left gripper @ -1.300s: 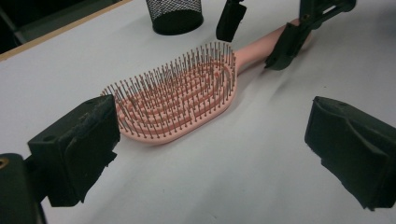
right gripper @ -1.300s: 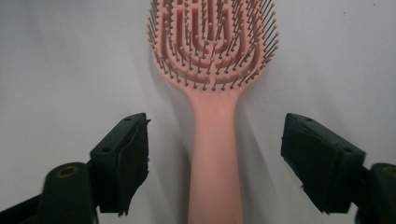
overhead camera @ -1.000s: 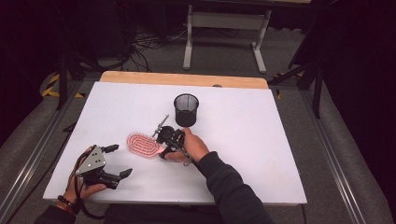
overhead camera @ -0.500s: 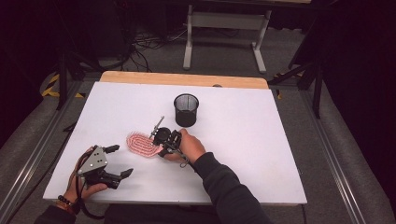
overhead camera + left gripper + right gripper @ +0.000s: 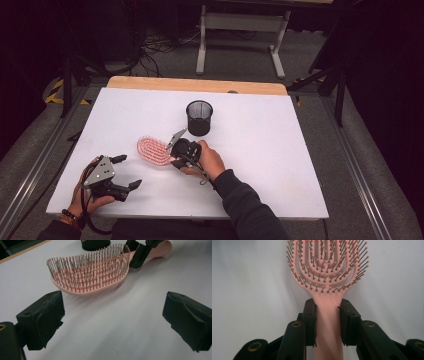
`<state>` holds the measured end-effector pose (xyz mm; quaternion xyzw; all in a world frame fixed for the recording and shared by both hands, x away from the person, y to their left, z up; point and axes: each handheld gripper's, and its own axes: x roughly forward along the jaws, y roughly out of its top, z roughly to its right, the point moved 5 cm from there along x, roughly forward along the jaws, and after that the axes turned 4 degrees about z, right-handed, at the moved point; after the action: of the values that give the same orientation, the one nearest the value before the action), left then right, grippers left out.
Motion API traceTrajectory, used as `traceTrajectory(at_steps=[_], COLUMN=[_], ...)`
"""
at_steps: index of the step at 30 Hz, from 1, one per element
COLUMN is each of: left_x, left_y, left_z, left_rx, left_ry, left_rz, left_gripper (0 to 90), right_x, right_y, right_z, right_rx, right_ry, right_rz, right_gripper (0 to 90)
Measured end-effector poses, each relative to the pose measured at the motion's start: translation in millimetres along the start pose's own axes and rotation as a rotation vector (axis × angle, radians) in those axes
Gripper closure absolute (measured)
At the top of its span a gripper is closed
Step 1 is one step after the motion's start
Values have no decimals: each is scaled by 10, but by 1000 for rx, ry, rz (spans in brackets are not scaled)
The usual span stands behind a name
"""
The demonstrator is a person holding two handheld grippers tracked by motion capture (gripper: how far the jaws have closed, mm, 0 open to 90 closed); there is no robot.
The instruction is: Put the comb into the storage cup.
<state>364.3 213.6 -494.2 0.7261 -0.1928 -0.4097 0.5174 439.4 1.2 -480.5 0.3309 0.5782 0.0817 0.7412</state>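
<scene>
A pink hairbrush lies bristles up on the white table, left of centre. My right gripper is shut on its handle; in the right gripper view the two jaws press the handle's sides and the brush head points away. My left gripper rests open near the front left edge, apart from the brush. In the left gripper view its jaws stand wide with bare table between them, the hairbrush beyond them and the right gripper at the handle.
A black mesh cup stands upright just behind the brush and the right hand; its base shows at the top of the left gripper view. A wooden strip runs along the table's far edge.
Hardly anything differs. The right hand and the brush have shifted a little; the left gripper has stayed where it was, still open.
</scene>
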Motion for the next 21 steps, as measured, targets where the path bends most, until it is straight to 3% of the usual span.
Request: traceTrajectory(at_steps=[6,21], left_x=[2,10], left_y=[0,-15], left_z=[-2,-38], left_rx=[-3,-31], left_ry=[0,9], left_rz=[2,2], left_gripper=[51,50], right_x=[-141,-517], right_y=[-87,-264], right_z=[56,179], right_rx=[17,71], right_ry=[-49,-119], right_rz=[97,356], right_gripper=[696,696])
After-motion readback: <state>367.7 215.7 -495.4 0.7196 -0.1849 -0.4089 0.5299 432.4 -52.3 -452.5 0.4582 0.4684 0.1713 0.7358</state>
